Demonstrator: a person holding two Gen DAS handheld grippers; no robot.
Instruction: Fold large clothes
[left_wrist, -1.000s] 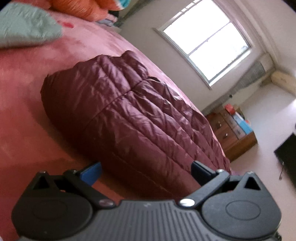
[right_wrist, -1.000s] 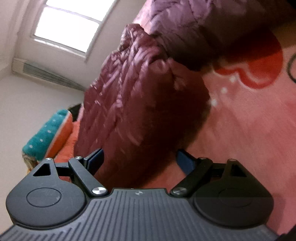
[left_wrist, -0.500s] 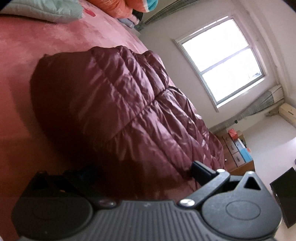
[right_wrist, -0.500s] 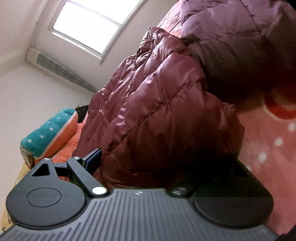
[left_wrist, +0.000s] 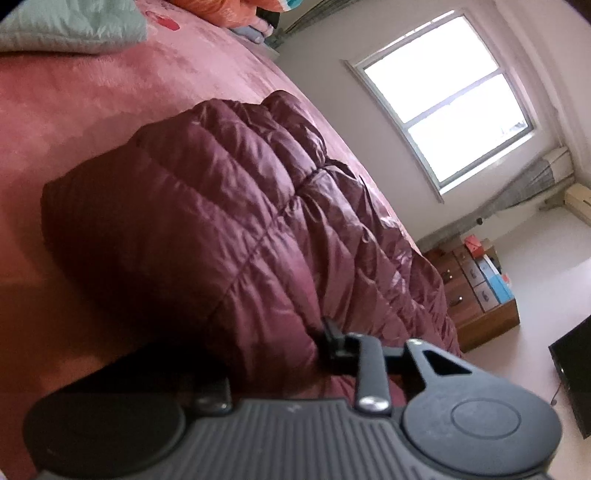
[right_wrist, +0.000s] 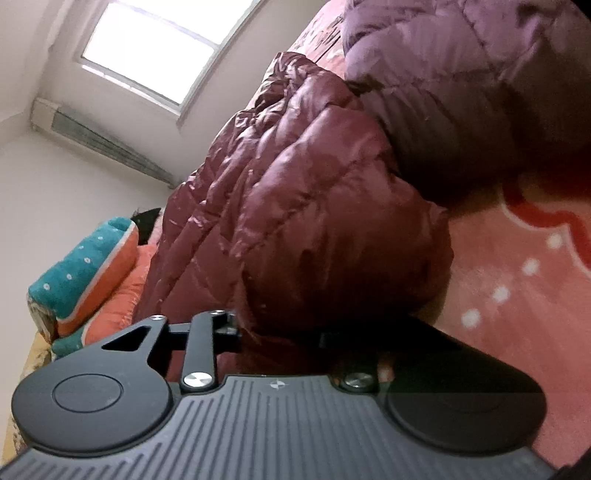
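A maroon quilted puffer jacket (left_wrist: 229, 221) lies on the pink bed cover (left_wrist: 74, 122). It also fills the right wrist view (right_wrist: 303, 206), where a second, paler fold of it (right_wrist: 461, 74) lies behind. My left gripper (left_wrist: 273, 354) is shut on the near edge of the jacket; the left finger is hidden under the fabric. My right gripper (right_wrist: 280, 332) is shut on another thick edge of the jacket, which bulges over both fingers.
A pale green quilt (left_wrist: 70, 26) and orange bedding (left_wrist: 218, 11) lie at the far end of the bed. A teal and orange pillow (right_wrist: 85, 266) lies by the wall. A wooden drawer unit (left_wrist: 476, 291) stands under the window (left_wrist: 443, 110).
Both grippers were open a second ago, moved in over the jacket's edges, and have closed on the fabric.
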